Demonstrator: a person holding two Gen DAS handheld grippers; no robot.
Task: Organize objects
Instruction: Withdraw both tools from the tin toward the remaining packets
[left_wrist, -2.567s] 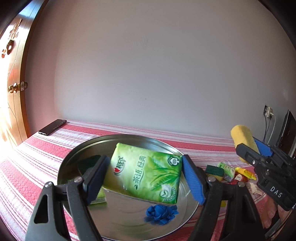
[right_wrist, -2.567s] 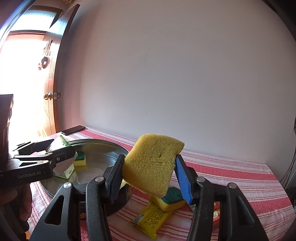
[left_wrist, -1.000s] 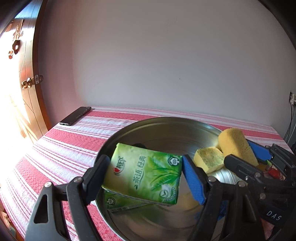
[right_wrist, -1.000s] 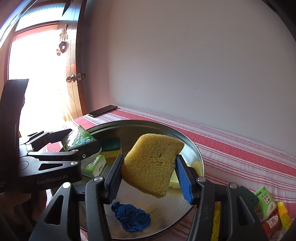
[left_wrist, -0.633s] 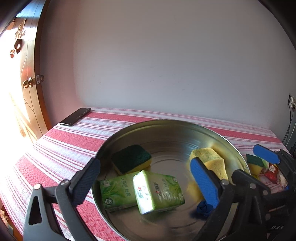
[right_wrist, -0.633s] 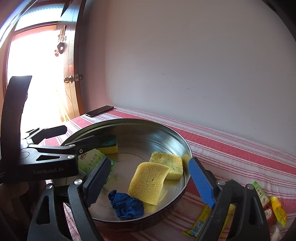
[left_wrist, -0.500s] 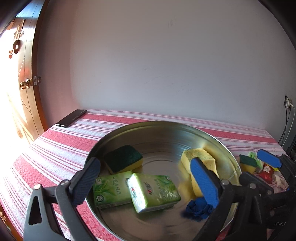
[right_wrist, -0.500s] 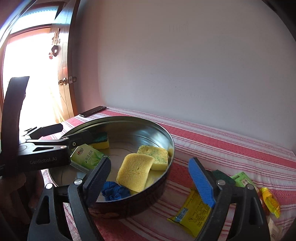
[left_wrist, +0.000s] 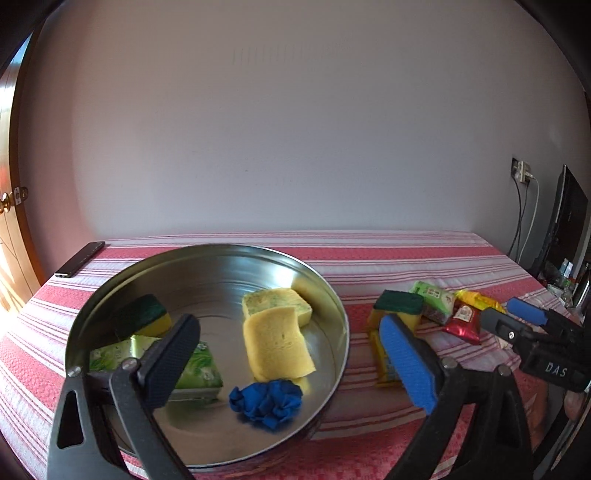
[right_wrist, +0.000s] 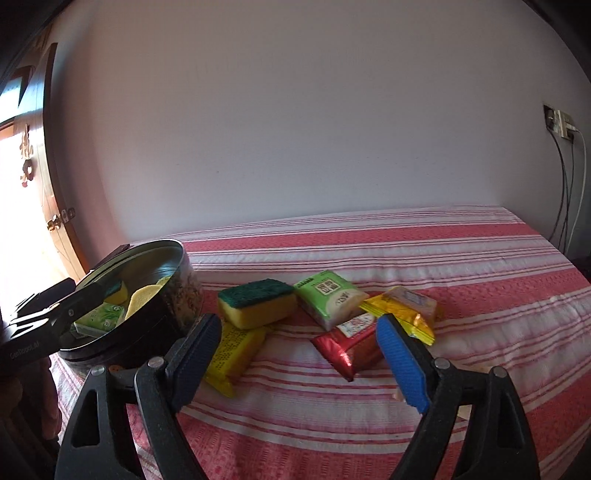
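A round metal tin (left_wrist: 332, 295) holds two yellow sponges (left_wrist: 277, 343), a green-topped sponge (left_wrist: 144, 315), green tissue packs (left_wrist: 195, 373) and a crumpled blue cloth (left_wrist: 266, 402). My left gripper (left_wrist: 291, 362) is open and empty above the tin's front. My right gripper (right_wrist: 299, 363) is open and empty over loose items on the cloth: a green-topped sponge (right_wrist: 255, 302), a green tissue pack (right_wrist: 328, 299), a red packet (right_wrist: 351, 345), a yellow packet (right_wrist: 236, 350) and a gold packet (right_wrist: 402, 310). The tin (right_wrist: 181, 295) sits at the left in the right wrist view.
A red and white striped tablecloth (right_wrist: 406, 251) covers the table. A black phone (left_wrist: 79, 258) lies at the far left corner. A wooden door (right_wrist: 48, 206) stands at the left. A wall socket with cables (right_wrist: 561, 125) is at the right.
Both grippers opened and dropped the tissue pack and the yellow sponge into the tin. The right gripper then swung right over the loose items; the left gripper pulled back a little.
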